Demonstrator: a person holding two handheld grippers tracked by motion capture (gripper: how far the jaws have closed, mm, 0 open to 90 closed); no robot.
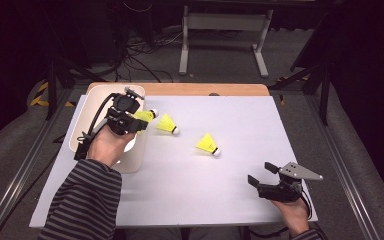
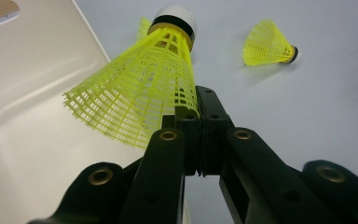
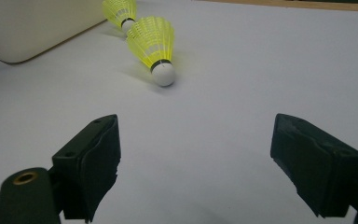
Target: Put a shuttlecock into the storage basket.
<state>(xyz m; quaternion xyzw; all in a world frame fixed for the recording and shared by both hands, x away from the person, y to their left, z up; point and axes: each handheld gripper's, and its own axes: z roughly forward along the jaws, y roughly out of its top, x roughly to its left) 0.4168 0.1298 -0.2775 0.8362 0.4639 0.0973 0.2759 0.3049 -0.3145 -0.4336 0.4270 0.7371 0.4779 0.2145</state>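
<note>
My left hand-held gripper (image 2: 200, 109) pinches the skirt of a yellow shuttlecock (image 2: 142, 91) at the right edge of the cream tray (image 1: 97, 97), far left. Two other shuttlecocks (image 1: 167, 124) (image 1: 208, 144) lie on the white counter (image 1: 205, 190). My right hand-held gripper (image 3: 196, 168) rests near right, jaws wide apart.

Three yellow shuttlecocks (image 1: 208, 144), one perhaps lifted (image 2: 140, 88).
</note>
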